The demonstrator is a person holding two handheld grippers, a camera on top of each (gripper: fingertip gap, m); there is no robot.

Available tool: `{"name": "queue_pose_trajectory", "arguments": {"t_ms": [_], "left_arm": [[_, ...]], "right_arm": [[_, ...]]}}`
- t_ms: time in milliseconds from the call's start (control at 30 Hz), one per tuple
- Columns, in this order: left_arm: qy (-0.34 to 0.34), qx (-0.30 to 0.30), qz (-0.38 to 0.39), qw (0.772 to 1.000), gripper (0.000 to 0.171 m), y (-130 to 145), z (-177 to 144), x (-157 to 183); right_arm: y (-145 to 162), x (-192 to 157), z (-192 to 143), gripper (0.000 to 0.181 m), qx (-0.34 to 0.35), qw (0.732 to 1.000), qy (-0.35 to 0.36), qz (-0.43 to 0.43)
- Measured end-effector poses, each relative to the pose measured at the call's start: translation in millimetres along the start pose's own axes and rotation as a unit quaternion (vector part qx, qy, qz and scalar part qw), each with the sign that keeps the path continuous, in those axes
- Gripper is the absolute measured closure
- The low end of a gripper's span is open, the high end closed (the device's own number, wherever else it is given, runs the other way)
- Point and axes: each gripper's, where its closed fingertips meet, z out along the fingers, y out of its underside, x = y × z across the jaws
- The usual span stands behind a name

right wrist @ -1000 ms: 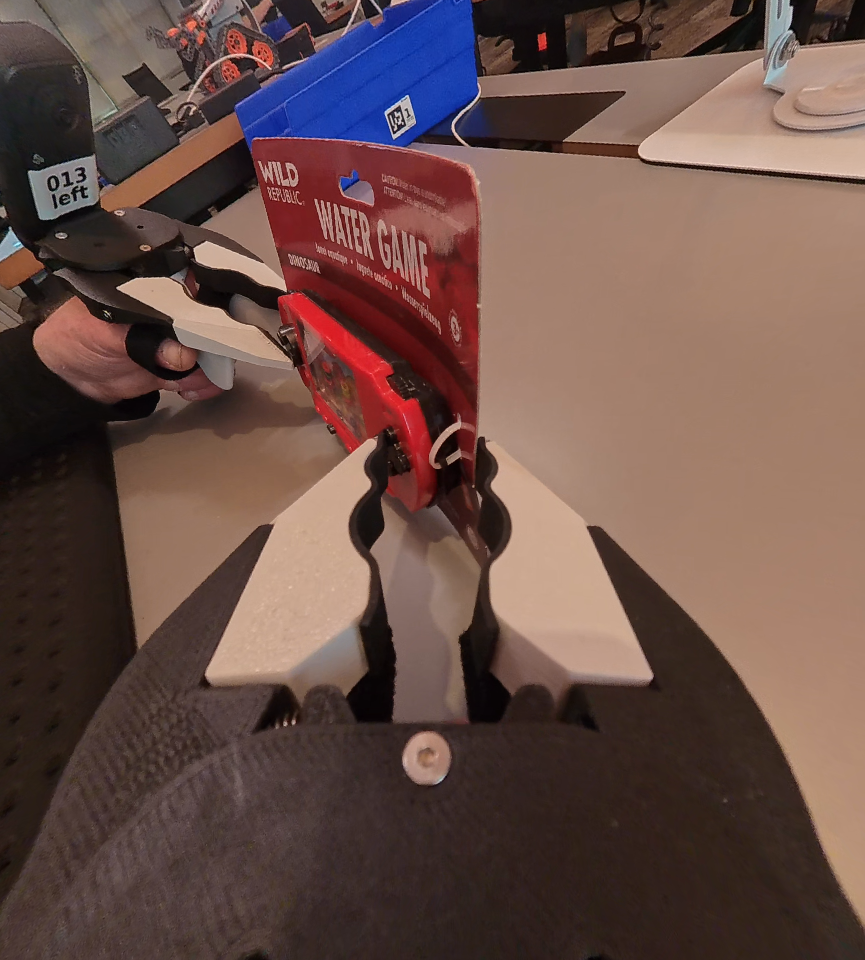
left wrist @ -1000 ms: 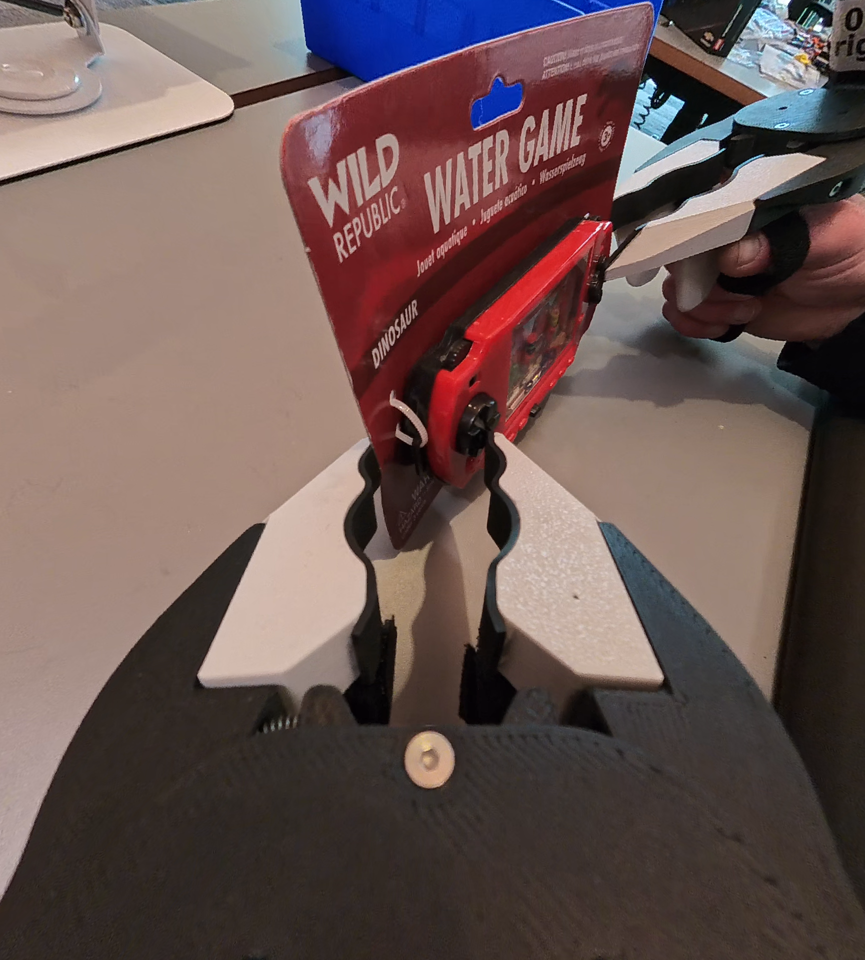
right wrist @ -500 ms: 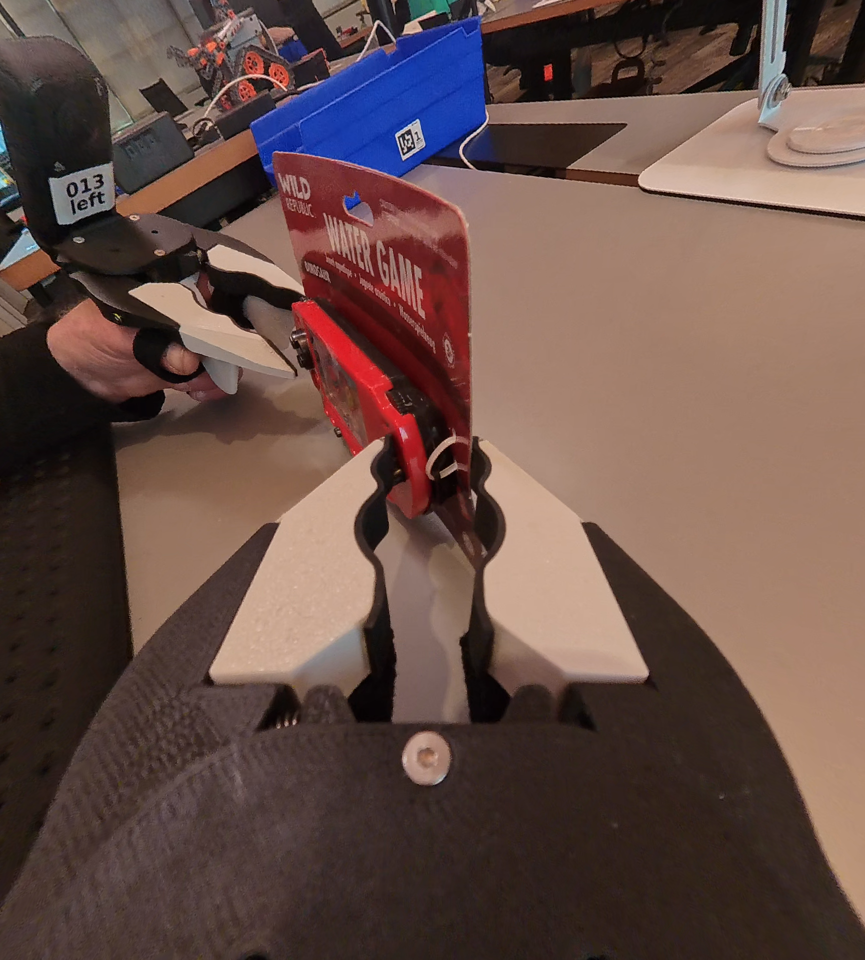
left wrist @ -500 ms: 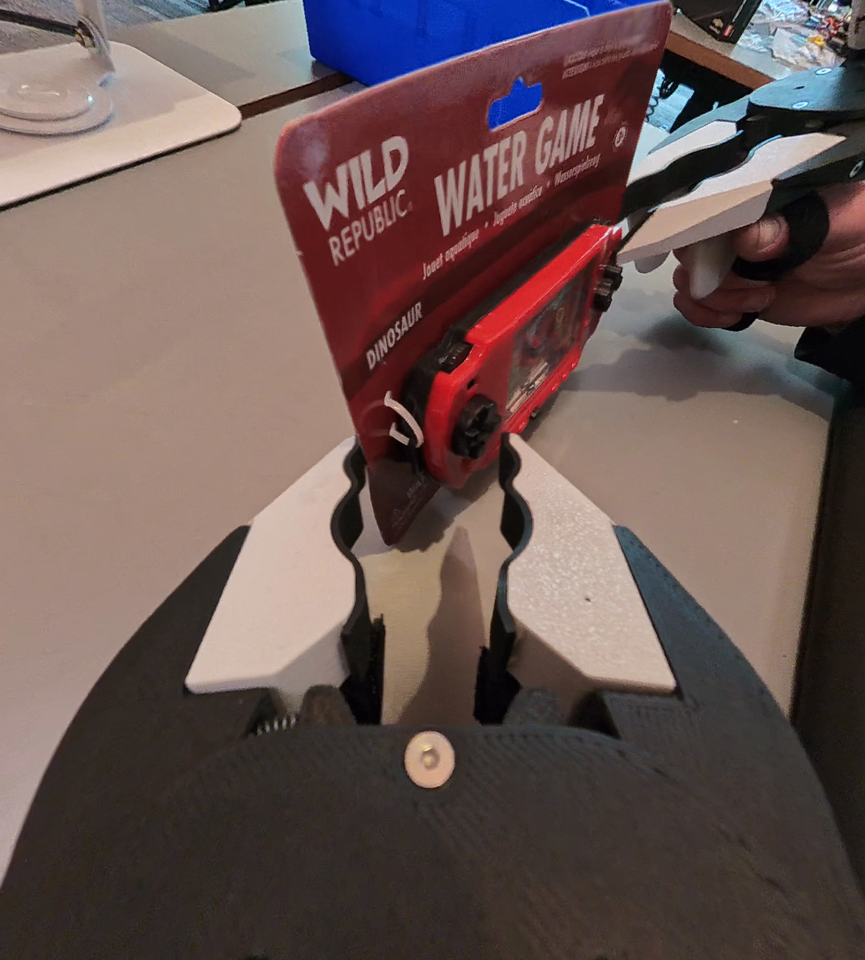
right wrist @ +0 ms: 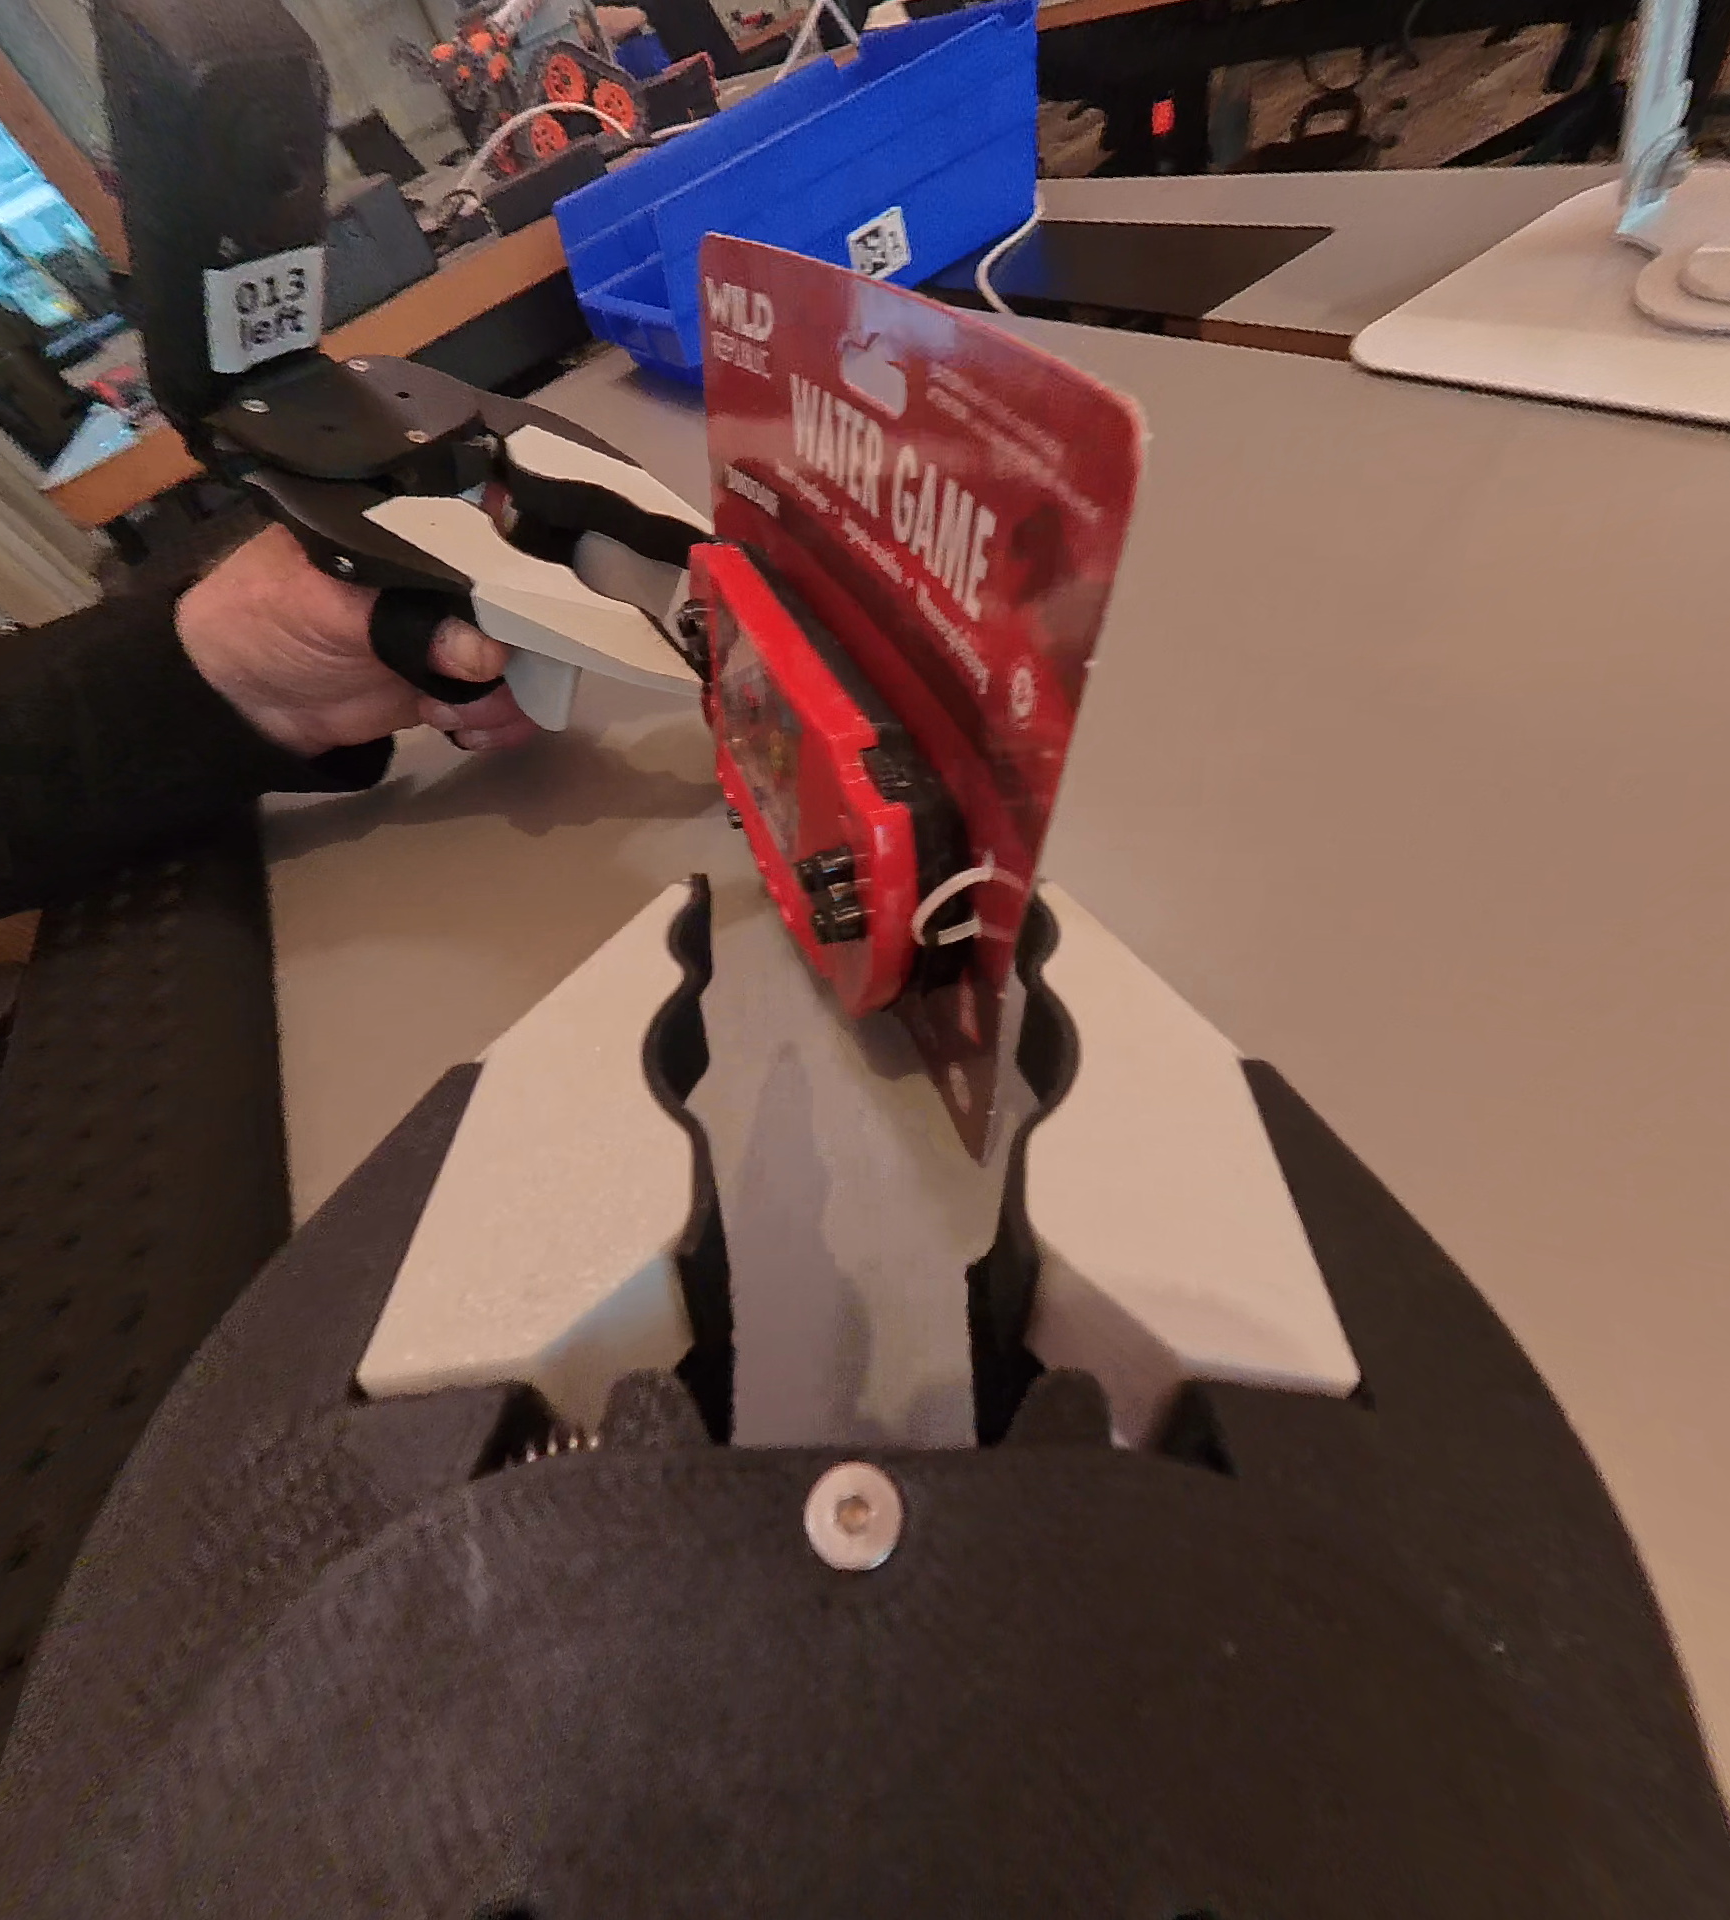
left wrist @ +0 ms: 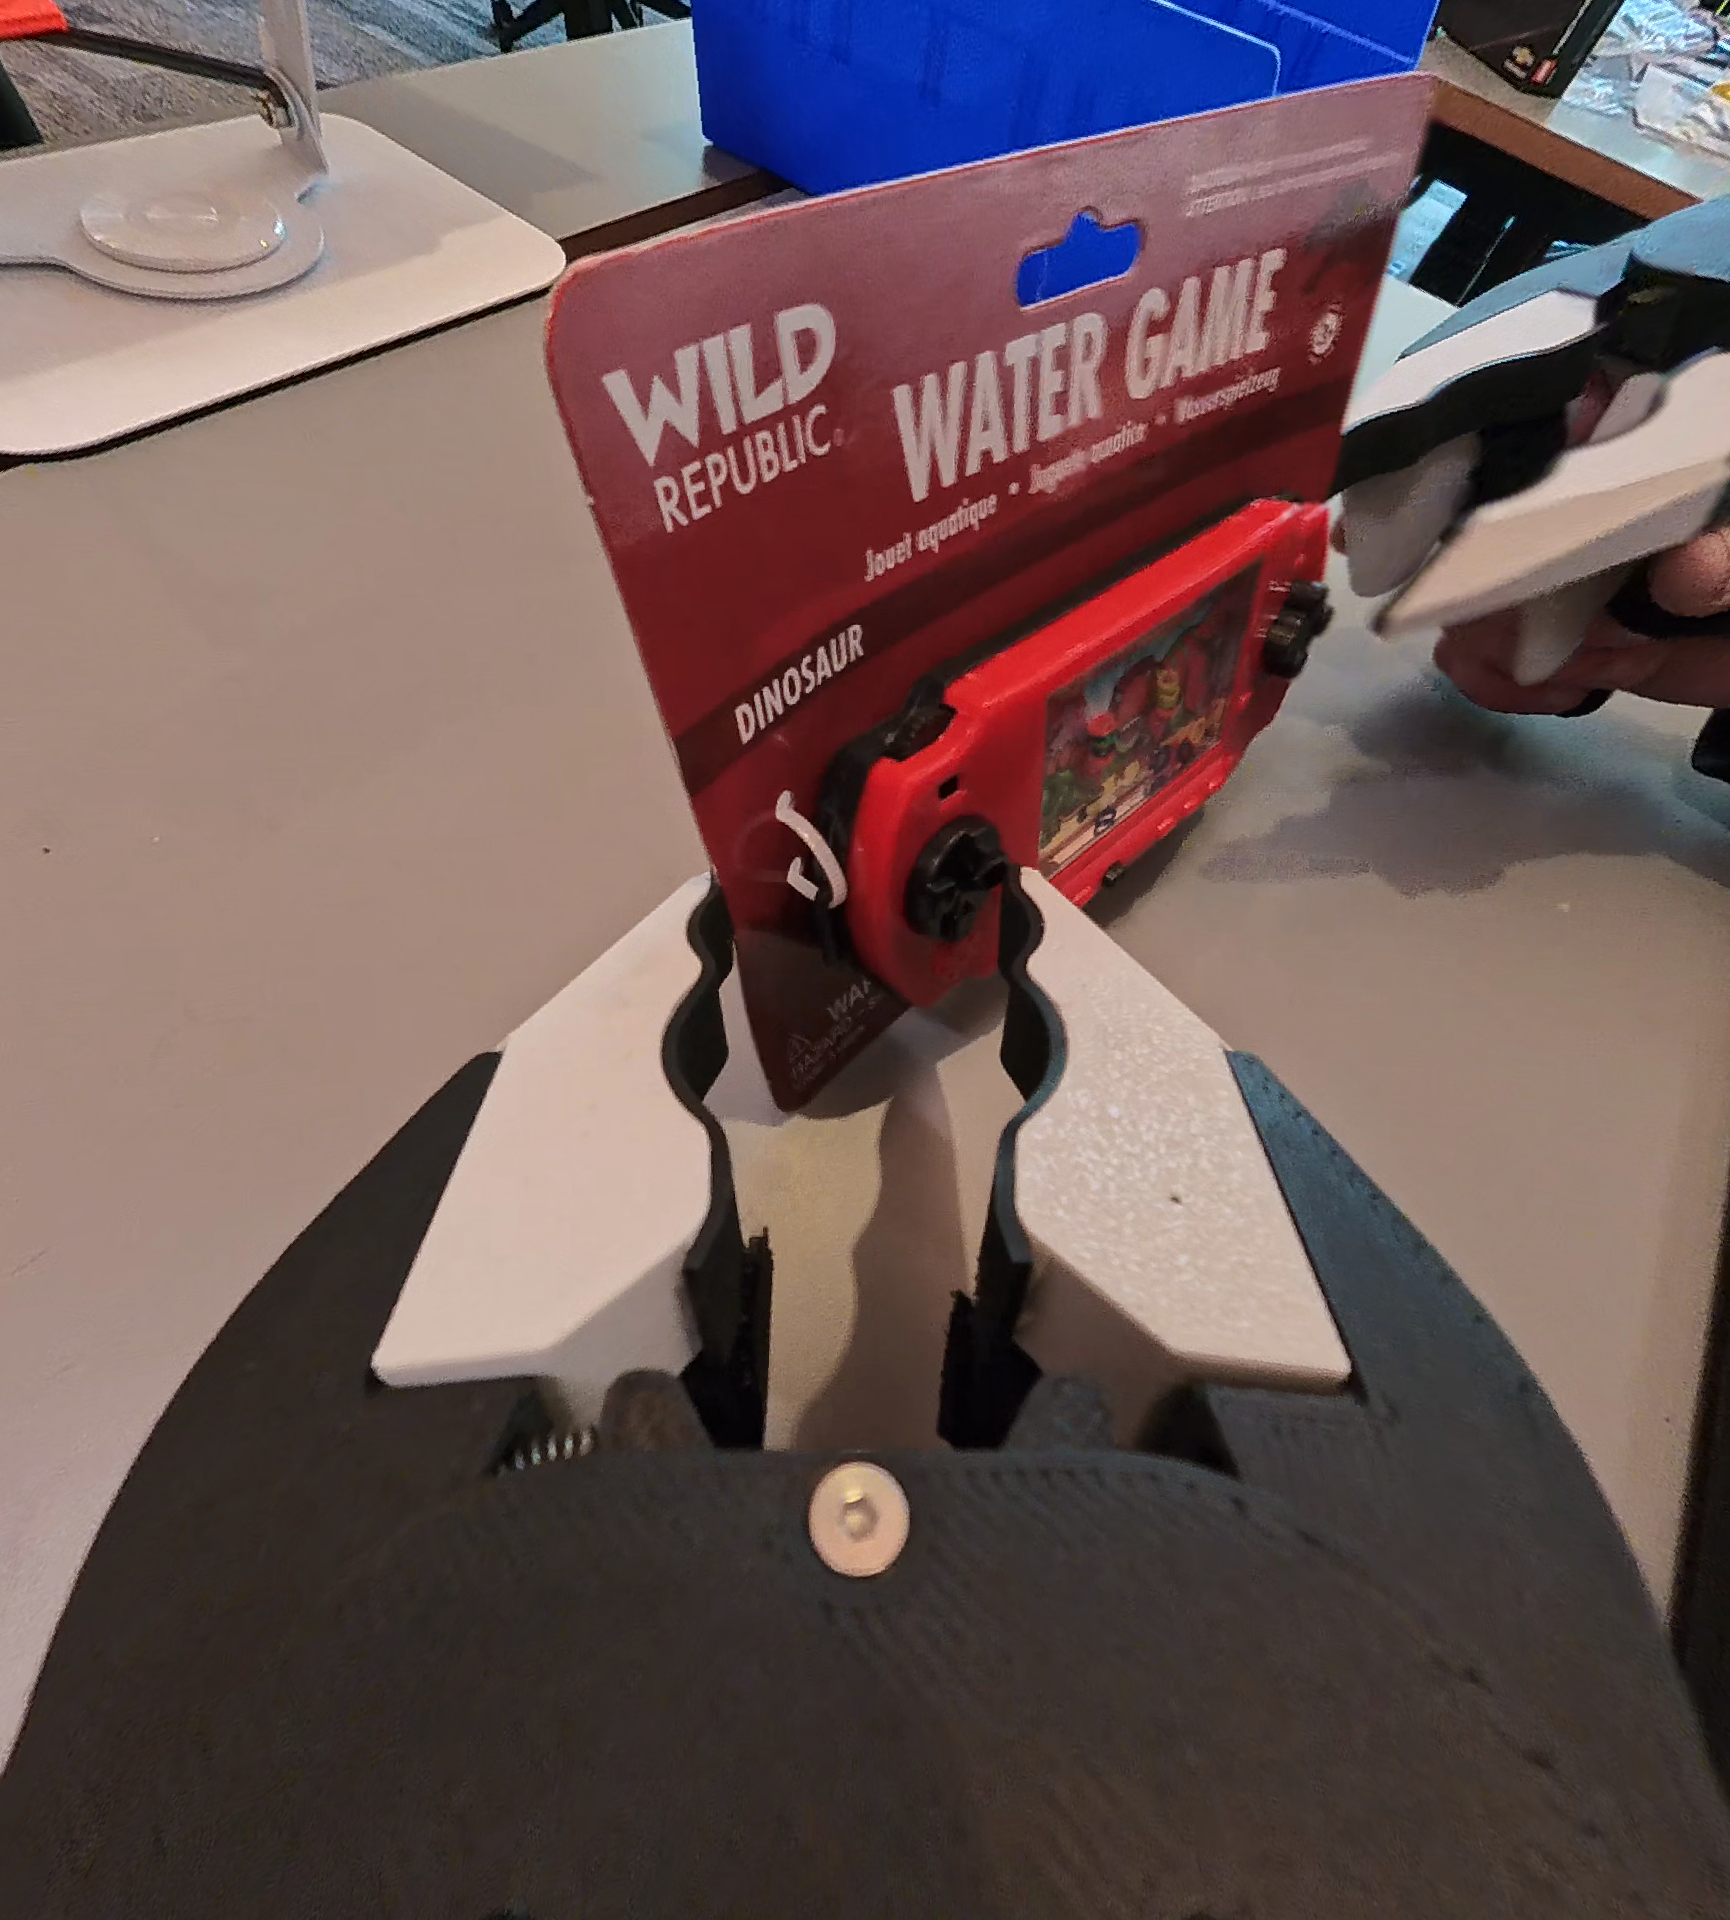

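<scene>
Left wrist view: left gripper pinches carded toy at one end, card to knob, upright close over grey table. Right gripper slack, jaws apart. I judge risk: the one-end pinch lets the toy swivel or drop.

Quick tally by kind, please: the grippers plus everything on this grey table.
Grippers: 2 (left gripper, jaws against the toy pack; right gripper, jaws apart)
Toy pack, red: 1
Bin, blue: 1
Stand, white: 1
Total: 5
</scene>
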Motion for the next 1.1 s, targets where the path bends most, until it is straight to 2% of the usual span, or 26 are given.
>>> {"name": "queue_pose_trajectory", "arguments": {"t_ms": [100, 233, 633, 833, 1100], "left_arm": [[0.001, 0.001, -0.001, 1.0, 0.122, 0, 2, 1], [0.001, 0.001, 0.0, 1.0, 0.121, 0, 1, 1], [-0.004, 0.006, -0.009, 1.0, 0.124, -3, 4, 0], [-0.005, 0.007, -0.007, 1.0, 0.123, -4, 4, 1], [-0.008, 0.004, -0.004, 1.0, 0.122, -3, 4, 1]], "right_arm": [[5, 0, 2, 0.125, -0.012, 1.0, -0.007, 0.003], [5, 7, 2, 0.146, -0.013, 1.0, 0.015, -0.004], [4, 14, 5, 0.152, -0.013, 1.0, 0.02, 0.015], [4, 16, 6, 0.144, -0.008, 0.999, 0.02, 0.03], [5, 14, 6, 0.144, -0.011, 1.0, 0.015, 0.025]]}}
